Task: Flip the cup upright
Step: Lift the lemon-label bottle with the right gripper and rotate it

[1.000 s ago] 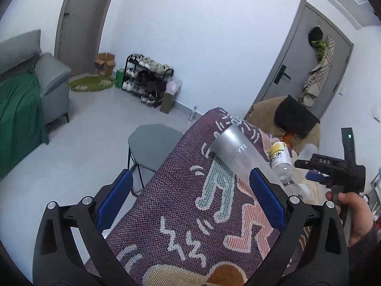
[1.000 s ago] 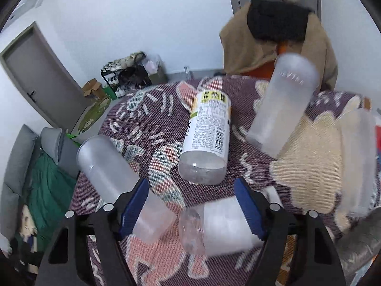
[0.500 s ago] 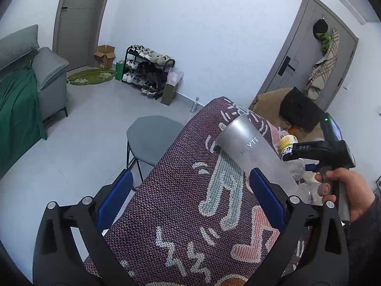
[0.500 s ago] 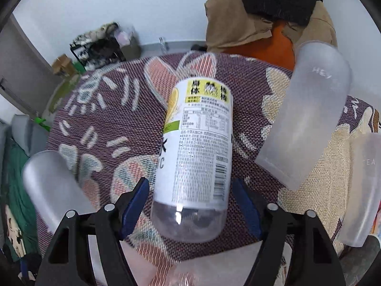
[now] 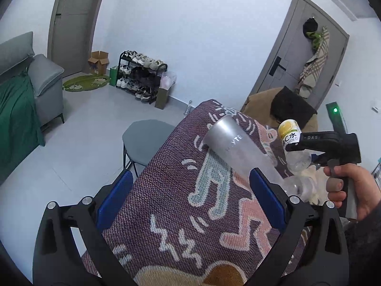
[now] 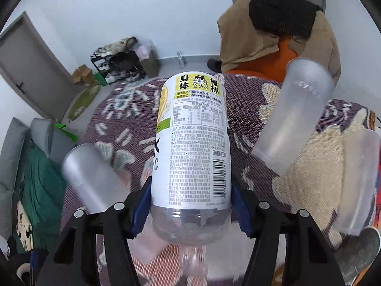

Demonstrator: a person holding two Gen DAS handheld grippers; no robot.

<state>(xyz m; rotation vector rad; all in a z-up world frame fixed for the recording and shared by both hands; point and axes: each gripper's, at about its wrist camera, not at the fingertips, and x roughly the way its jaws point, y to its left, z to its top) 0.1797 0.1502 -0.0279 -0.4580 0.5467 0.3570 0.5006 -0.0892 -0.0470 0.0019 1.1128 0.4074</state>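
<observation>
A clear plastic bottle (image 6: 193, 157) with a white and yellow label stands upside down between my right gripper's (image 6: 190, 205) blue pads, which are closed on its body. In the left wrist view the bottle (image 5: 291, 143) is held by the right gripper (image 5: 295, 143). A frosted cup (image 5: 240, 152) lies tilted on the patterned cloth (image 5: 181, 190), its wide end by my left gripper's right pad. My left gripper (image 5: 190, 202) is open and empty above the cloth. The same cup (image 6: 92, 178) shows at the left of the right wrist view.
Two more frosted cups (image 6: 295, 119) (image 6: 357, 181) stand upside down on the cloth at the right. A grey stool (image 5: 145, 140) stands beside the table's left edge. A chair with brown and black clothes (image 6: 276, 31) is behind the table.
My right gripper moved forward onto the labelled bottle and shut on it. The left gripper drew slightly closer to the lying frosted cup.
</observation>
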